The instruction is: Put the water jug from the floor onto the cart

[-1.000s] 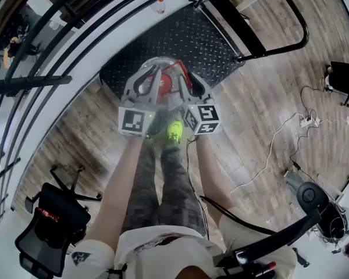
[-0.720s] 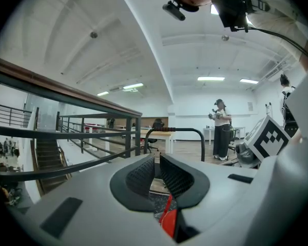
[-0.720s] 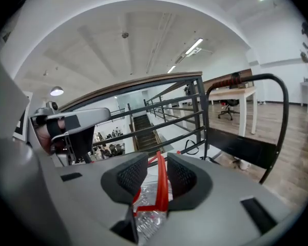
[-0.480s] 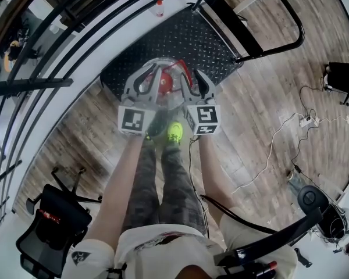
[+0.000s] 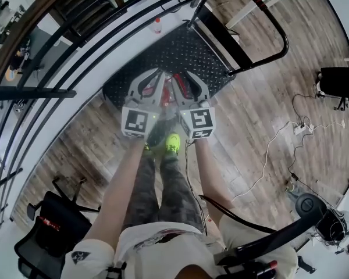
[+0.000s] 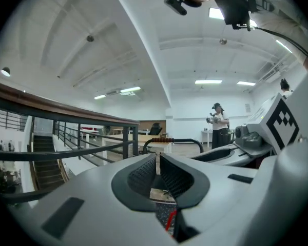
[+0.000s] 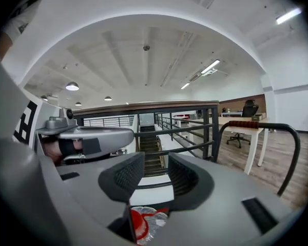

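A railing [image 5: 35, 92] crowds the cart [image 5: 186, 51] leftward, the push handle [image 5: 262, 58] rightward.

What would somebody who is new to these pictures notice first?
The left gripper, shut, and the right gripper, whose jaws have just been opening with nothing between them, hang side by side over the black cart. Beneath them shows the red-capped water jug, and a bright green shoe stands near the cart.

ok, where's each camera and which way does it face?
Head view: on head, steeply down; arms, legs, left gripper, right gripper, jug, cart.
Left gripper view: on left gripper, level along shut jaws; right gripper at right.
Right gripper view: on right gripper, along just-opened, empty jaws; jug below.
Both gripper views share railing, cart handle.
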Demonstrator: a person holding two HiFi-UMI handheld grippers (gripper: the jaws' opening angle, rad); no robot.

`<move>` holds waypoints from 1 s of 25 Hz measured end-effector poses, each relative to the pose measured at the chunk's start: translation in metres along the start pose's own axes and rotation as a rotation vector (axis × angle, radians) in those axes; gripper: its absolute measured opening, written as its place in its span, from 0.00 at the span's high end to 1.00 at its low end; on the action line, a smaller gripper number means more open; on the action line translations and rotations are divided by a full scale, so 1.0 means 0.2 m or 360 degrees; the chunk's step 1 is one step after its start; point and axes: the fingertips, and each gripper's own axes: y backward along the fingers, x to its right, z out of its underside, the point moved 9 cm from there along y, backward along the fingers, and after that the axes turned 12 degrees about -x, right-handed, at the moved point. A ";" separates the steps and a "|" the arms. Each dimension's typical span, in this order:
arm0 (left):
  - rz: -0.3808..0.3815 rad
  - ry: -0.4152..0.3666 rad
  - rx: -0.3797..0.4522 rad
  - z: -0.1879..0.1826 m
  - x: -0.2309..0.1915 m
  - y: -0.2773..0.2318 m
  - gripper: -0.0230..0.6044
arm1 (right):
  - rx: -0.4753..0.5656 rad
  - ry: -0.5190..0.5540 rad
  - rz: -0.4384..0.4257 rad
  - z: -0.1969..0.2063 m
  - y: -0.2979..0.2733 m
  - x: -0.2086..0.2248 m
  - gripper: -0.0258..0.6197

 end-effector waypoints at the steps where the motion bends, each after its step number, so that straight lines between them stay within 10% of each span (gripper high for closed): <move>1: 0.0010 -0.0018 -0.0051 -0.03 0.00 0.00 0.94 | 0.0005 -0.0002 -0.0012 -0.04 0.01 -0.01 0.74; 25: 0.0062 -0.0176 0.0092 -1.05 0.11 0.41 0.94 | 0.0325 0.0131 -0.0007 -1.02 0.61 -0.22 0.82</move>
